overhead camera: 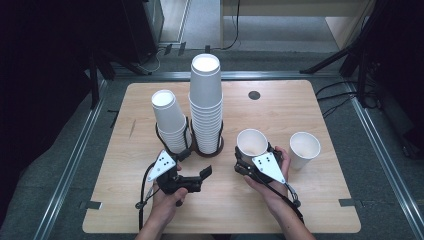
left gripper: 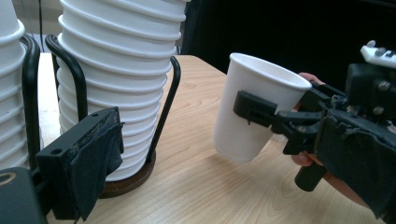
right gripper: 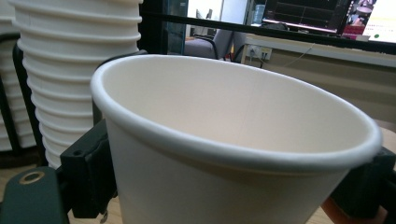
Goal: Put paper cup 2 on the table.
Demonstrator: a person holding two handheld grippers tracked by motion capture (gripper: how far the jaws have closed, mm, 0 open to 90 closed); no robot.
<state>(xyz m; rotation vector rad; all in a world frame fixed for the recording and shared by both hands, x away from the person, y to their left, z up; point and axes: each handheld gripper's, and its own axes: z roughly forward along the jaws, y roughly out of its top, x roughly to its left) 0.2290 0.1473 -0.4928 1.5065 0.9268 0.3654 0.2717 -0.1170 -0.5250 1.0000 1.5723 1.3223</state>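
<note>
No writing shows on the two cup stacks [overhead camera: 192, 115] and two loose cups; the right gripper [overhead camera: 248, 159] clamps one cup [overhead camera: 251, 143], the left gripper [overhead camera: 200, 177] gapes empty.

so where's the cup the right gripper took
In the high view the held cup sits in the right gripper, right of the taller stack.
</note>
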